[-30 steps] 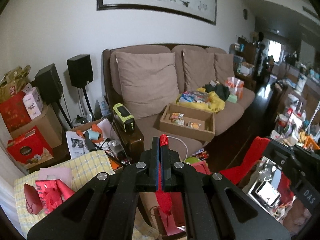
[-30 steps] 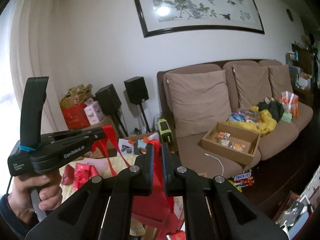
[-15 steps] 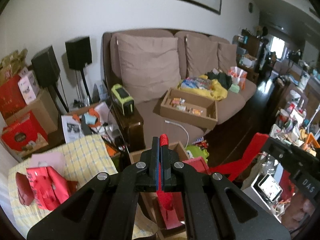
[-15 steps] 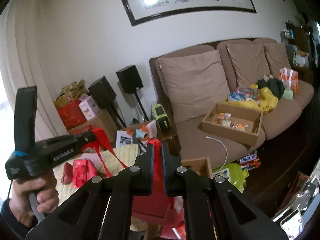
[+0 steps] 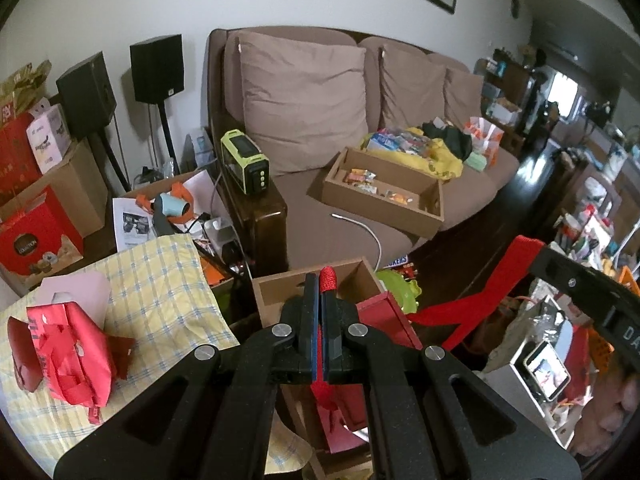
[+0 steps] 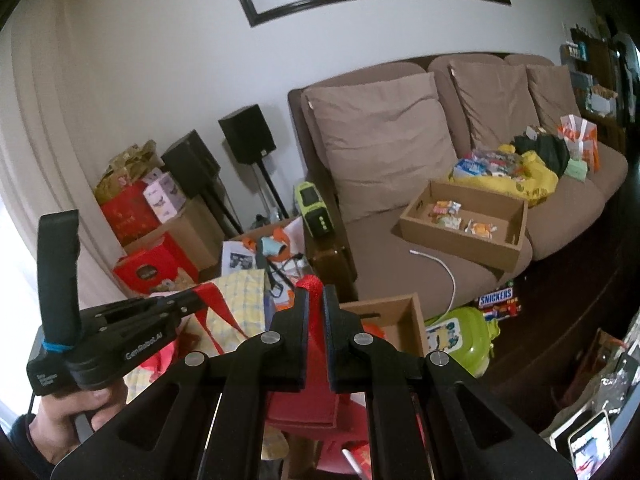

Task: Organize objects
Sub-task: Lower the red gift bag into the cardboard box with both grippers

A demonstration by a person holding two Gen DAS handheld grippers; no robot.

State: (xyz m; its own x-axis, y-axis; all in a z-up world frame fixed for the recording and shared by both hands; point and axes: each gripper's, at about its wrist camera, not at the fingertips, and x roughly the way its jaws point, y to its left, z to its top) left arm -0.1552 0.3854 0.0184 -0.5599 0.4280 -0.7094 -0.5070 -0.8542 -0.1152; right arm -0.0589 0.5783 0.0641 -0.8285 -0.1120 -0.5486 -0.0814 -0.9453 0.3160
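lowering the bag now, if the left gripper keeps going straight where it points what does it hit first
Probably the open cardboard box right beyond the left gripper's tips, which are shut on the red bag handle; depth is unclear.

Your left gripper (image 6: 192, 300) is matte black, marked "GenRobotAI", with a blue band around its upright handle. Your right gripper (image 6: 315, 300) shows blue-edged fingers (image 6: 300, 320) and silver screws (image 6: 267, 337).

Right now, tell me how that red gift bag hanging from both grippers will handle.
The red gift bag probably hangs limp and sways: only its ribbon handles are pinched by the left gripper and right gripper. Likely light, since the thin handles hold it. Its paper sides may crumple.
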